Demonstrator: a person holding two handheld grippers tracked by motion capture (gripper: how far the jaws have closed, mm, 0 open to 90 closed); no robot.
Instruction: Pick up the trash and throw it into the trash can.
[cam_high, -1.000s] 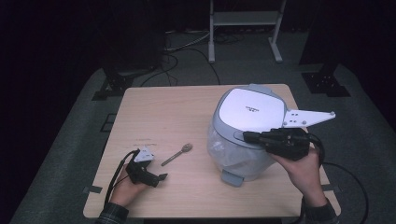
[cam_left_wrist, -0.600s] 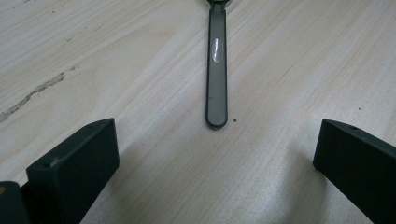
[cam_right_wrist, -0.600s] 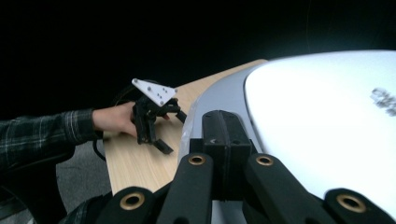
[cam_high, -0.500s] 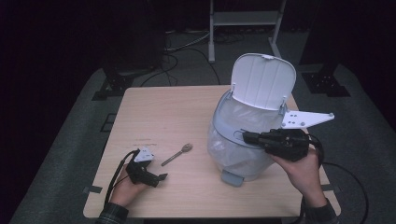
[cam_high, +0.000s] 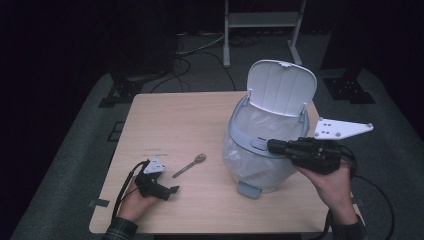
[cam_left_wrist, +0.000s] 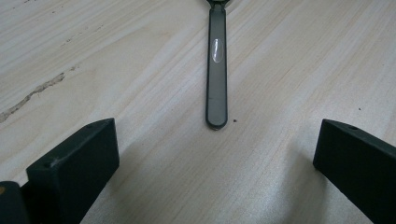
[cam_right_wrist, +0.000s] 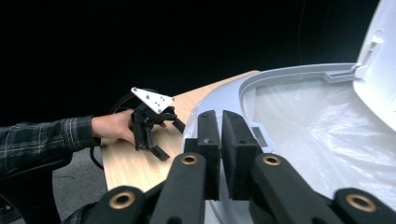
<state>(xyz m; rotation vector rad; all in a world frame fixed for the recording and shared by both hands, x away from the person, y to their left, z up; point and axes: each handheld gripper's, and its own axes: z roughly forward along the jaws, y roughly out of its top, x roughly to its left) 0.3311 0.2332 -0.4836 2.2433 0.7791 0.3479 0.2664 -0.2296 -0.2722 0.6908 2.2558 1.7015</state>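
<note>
A pale blue-grey bin (cam_high: 260, 165) with a clear plastic liner stands on the right of the table, its white lid (cam_high: 281, 89) raised upright at the back. My right gripper (cam_high: 272, 146) is shut with nothing in it, its tips at the bin's front rim beside the latch tab (cam_high: 260, 144). In the right gripper view the closed jaws (cam_right_wrist: 221, 126) meet against the bin rim (cam_right_wrist: 289, 74). A metal spoon (cam_high: 190, 166) lies on the table left of the bin. My left gripper (cam_high: 167, 188) rests open just short of the spoon's handle (cam_left_wrist: 216, 70), jaws wide apart (cam_left_wrist: 215, 140).
The wooden table (cam_high: 175, 120) has free room at its back left. A dark scratch (cam_left_wrist: 32, 95) marks the wood near the left jaw. Past the table stand a white frame (cam_high: 260, 20), black stands and cables on a grey floor. The left gripper (cam_right_wrist: 168, 139) and a plaid sleeve (cam_right_wrist: 46, 137) lie beyond the bin.
The bin's lid has swung from closed to fully upright. Both grippers have stayed almost where they were.
</note>
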